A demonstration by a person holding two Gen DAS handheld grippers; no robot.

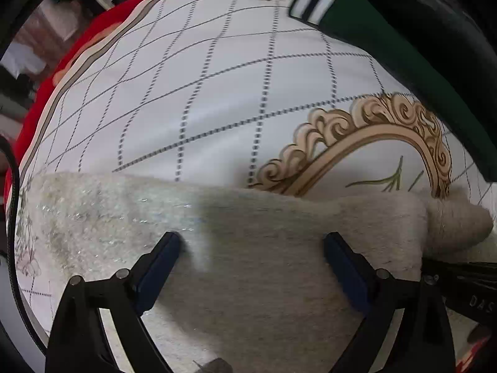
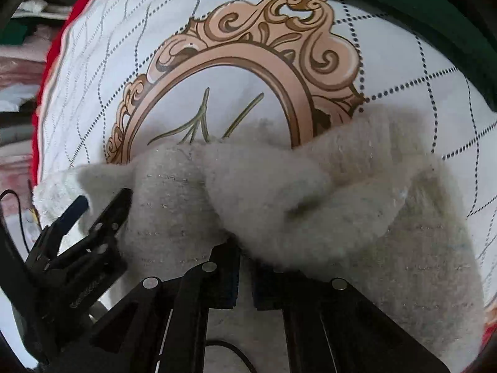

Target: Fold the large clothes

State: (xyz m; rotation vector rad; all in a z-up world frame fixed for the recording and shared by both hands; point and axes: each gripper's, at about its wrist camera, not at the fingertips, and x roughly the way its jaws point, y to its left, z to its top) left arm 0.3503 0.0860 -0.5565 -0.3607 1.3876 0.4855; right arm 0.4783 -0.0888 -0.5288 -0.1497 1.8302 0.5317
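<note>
A fuzzy beige knitted garment [image 1: 264,279] lies across a white bed sheet [image 1: 217,93] printed with a dotted grid and a gold frame. My left gripper [image 1: 253,242] points straight down over it. It is open, its blue-padded fingers [image 1: 167,248] wide apart, with flat fabric beneath them. In the right wrist view the garment [image 2: 341,205] is bunched into a thick fold. My right gripper [image 2: 245,267] is shut on the near edge of that fold. The left gripper [image 2: 104,197] shows at the left, open, at the garment's edge.
A dark green garment [image 1: 388,40] with a white and black striped cuff [image 1: 313,0] lies along the sheet's far right side. A red blanket [image 1: 46,93] borders the sheet on the left. Beyond it is blurred room clutter. A black cable [image 1: 14,186] hangs at the left.
</note>
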